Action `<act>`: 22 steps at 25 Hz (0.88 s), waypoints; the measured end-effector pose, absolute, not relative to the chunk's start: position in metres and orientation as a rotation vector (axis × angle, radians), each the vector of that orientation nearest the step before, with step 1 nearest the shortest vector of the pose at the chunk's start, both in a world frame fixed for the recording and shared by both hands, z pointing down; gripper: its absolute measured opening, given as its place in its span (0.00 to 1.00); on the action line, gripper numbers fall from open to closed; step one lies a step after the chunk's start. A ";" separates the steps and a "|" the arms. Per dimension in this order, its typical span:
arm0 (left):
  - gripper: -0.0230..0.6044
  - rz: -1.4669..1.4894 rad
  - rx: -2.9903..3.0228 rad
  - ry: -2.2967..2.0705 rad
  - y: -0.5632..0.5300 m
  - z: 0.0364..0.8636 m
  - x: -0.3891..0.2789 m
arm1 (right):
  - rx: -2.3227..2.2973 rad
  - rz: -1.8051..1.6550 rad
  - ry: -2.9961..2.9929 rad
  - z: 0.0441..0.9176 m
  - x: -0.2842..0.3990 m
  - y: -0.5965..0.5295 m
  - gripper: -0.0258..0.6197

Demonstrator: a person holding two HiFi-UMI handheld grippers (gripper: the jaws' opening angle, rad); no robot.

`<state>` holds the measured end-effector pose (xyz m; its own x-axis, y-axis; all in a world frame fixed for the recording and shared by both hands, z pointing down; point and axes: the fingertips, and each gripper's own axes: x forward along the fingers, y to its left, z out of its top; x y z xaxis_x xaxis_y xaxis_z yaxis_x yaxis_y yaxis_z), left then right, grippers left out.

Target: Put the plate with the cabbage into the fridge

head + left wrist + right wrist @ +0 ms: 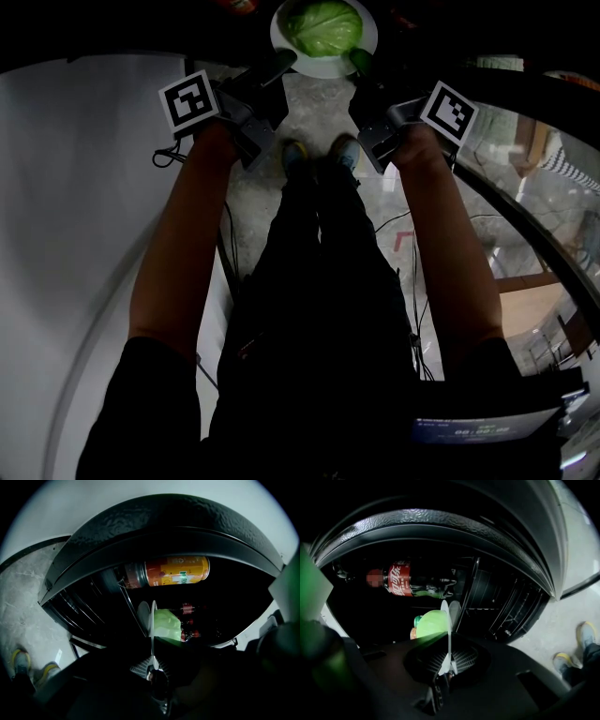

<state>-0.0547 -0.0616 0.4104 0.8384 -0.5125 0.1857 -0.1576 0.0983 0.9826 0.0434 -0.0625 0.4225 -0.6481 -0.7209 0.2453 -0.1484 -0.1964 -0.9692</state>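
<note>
A white plate [323,64] with a green cabbage [324,26] on it is held out at the top of the head view, at the dark fridge opening. My left gripper [279,67] is shut on the plate's left rim and my right gripper [362,62] is shut on its right rim. In the left gripper view the plate [153,634] stands edge-on between the jaws with the cabbage [168,624] to its right. In the right gripper view the plate [448,634] is edge-on too, the cabbage [431,623] to its left.
An orange can [177,572] lies inside the fridge. A cola bottle [405,580] lies there too, with small cans [416,620] behind the cabbage. The white fridge door [66,234] stands at the left. My legs and shoes [319,155] are on the grey floor below.
</note>
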 end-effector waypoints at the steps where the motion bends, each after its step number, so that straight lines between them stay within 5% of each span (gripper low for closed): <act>1: 0.07 -0.289 1.469 -0.572 -0.062 0.410 -0.054 | -1.009 -1.895 1.661 0.423 0.044 -0.063 0.07; 22: 0.07 -0.297 1.512 -0.645 -0.066 0.408 -0.062 | -1.017 -1.829 1.654 0.421 0.049 -0.062 0.07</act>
